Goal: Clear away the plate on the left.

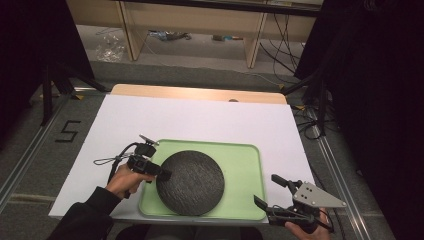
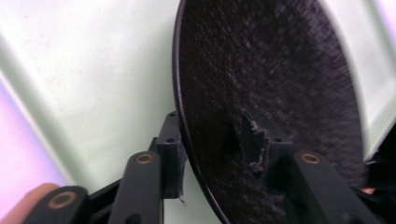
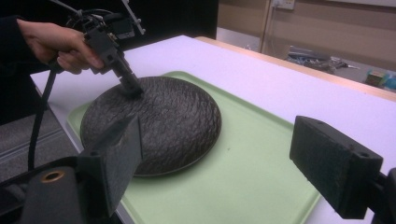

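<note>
Left gripper (image 1: 164, 173) fingers astride black plate (image 1: 192, 182) rim on green tray (image 1: 245, 165), loosened; right gripper (image 1: 267, 192) fingers wide, empty.

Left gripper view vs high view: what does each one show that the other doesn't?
Left gripper view alone: a close look at the plate's rim passing between the left gripper's jaws, one pad under the rim, the other on the textured top.

High view alone: the white table sheet, the number 5 taped on the floor, the right gripper open off the tray's near right corner, and both hands.

Shared: the round black textured plate on the pale green plastic tray, with the left gripper at its left rim.
</note>
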Demonstrator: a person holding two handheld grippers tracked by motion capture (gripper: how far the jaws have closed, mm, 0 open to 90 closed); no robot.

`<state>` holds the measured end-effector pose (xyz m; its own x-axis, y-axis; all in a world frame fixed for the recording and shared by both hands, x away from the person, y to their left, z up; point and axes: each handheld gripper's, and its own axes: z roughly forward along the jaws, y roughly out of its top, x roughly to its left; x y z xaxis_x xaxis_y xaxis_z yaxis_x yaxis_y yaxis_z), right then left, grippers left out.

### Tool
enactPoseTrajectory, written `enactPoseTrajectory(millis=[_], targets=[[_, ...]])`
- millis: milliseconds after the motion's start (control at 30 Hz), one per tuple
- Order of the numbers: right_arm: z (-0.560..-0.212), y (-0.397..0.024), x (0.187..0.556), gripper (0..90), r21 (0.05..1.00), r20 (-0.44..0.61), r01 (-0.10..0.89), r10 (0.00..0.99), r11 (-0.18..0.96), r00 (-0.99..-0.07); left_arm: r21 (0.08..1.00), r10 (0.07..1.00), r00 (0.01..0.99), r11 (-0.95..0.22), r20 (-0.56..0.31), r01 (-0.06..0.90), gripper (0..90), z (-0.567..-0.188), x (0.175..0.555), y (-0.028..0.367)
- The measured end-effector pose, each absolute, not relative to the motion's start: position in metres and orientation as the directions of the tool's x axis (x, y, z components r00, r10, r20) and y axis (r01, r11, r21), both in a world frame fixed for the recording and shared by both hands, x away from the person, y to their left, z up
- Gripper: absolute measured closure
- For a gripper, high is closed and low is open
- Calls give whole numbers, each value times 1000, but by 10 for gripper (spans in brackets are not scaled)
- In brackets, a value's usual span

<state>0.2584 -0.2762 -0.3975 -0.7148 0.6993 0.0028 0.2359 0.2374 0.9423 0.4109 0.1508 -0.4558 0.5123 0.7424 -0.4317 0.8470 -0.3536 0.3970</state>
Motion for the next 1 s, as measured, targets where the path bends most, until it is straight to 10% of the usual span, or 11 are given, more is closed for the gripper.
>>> enactPoseTrajectory(millis=[1000], targets=[[-397,-277,259,184,937,-17,232,700,260,-714,431,761,552,-395,-341,811,569,-459,412,107]])
